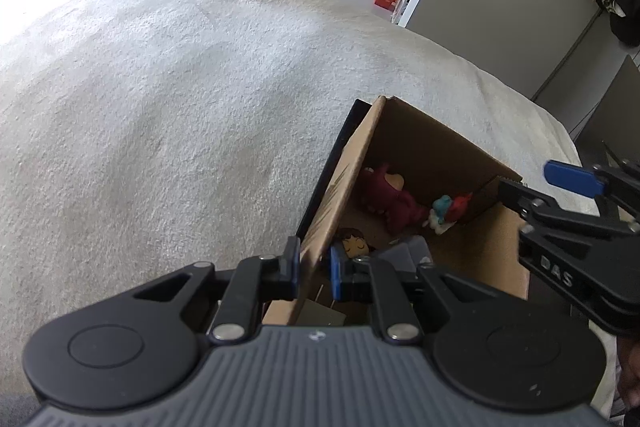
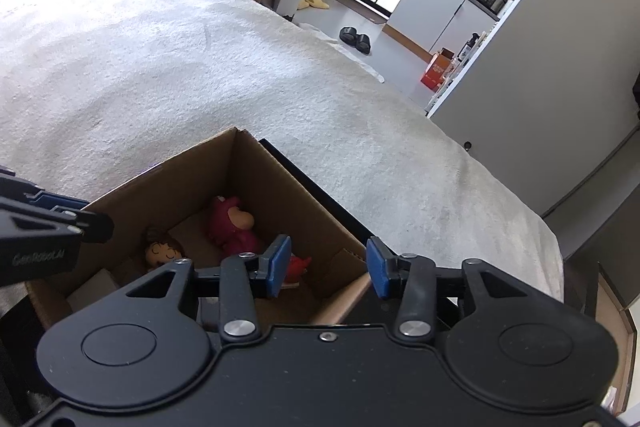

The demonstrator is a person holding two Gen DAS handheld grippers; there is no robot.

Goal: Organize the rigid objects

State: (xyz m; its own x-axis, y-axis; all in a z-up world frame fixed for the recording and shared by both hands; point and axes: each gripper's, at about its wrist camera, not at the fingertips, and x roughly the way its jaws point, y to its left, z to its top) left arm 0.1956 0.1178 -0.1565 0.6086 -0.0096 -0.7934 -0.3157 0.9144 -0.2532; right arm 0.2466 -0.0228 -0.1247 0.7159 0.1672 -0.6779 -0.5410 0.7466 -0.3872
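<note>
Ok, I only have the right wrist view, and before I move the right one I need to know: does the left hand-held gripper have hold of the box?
Observer: Yes. The left hand-held gripper is shut on the left wall of the cardboard box, one pad on each side.
Operator: And the red thing half hidden behind one of my pads?
Observer: That's a small figure, blue and red on top, lying beside the dark red toy on the box floor.

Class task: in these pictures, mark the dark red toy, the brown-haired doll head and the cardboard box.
Dark red toy [image 2: 232,225]: right wrist view, on its body.
Doll head [image 2: 162,253]: right wrist view, on its face.
Box [image 1: 334,187]: left wrist view, on its left inner wall.
</note>
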